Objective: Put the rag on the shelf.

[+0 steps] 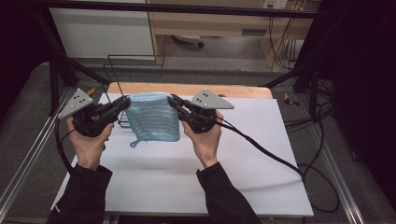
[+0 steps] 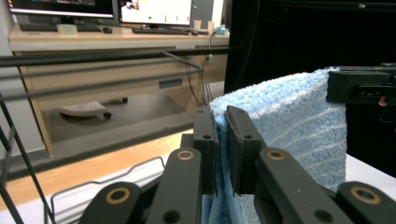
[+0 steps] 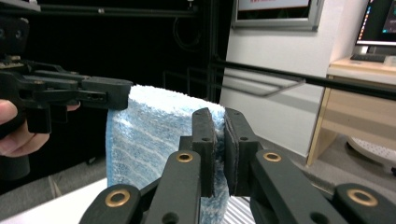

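A light blue striped towel (image 1: 153,117) hangs above the white table (image 1: 187,168), stretched between both grippers by its top corners, with a small hanging loop (image 1: 134,143) at its lower left. My left gripper (image 1: 125,101) is shut on the towel's top left corner; in the left gripper view the towel (image 2: 289,116) is pinched between the jaws of the left gripper (image 2: 222,122). My right gripper (image 1: 173,100) is shut on the top right corner; in the right gripper view the towel (image 3: 149,135) passes between the jaws of the right gripper (image 3: 218,123), with the other gripper (image 3: 100,92) farther off.
A black wire rack (image 1: 122,74) stands at the table's far left, behind the towel. A wooden strip (image 1: 233,90) runs along the table's far edge. Cables (image 1: 280,158) trail from the right gripper across the table's right side. A desk (image 2: 93,51) stands beyond.
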A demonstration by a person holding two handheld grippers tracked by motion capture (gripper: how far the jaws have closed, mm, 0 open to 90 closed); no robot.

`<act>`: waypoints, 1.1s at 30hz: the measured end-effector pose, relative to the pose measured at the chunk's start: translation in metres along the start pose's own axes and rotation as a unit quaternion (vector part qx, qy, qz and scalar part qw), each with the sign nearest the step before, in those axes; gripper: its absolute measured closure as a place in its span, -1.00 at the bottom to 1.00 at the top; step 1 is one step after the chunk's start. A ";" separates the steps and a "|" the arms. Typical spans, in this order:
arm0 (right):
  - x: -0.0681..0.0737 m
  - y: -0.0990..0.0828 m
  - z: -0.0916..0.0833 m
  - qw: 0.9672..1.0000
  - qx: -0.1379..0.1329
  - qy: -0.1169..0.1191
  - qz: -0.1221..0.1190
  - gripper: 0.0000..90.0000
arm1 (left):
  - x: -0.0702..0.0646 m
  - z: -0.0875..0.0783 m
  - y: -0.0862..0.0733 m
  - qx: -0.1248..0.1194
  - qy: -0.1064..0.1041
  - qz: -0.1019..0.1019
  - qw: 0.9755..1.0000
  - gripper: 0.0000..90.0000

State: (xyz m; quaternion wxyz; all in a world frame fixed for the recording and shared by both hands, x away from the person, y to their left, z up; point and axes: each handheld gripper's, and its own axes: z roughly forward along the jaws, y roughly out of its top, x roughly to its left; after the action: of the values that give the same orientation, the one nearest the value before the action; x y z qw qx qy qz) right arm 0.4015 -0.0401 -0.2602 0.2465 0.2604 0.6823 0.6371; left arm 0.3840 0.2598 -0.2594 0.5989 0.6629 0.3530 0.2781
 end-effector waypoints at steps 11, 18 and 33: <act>0.002 0.024 0.015 1.000 -0.026 -0.003 -0.006 0.88 | 0.012 -0.003 0.028 -0.032 0.012 -0.004 0.999 0.84; -0.001 0.035 0.022 0.999 -0.040 -0.005 -0.007 0.88 | 0.016 -0.002 0.041 -0.051 0.015 -0.006 0.999 0.84; -0.001 0.074 0.037 0.997 -0.065 -0.015 -0.032 0.88 | 0.029 -0.002 0.080 -0.077 0.027 0.003 0.997 0.85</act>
State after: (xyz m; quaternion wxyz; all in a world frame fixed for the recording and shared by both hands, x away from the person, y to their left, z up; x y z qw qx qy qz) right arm 0.4305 -0.0094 -0.1886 0.2935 0.2314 0.6436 0.6679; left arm 0.4104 0.2820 -0.1814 0.6375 0.6080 0.3446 0.3242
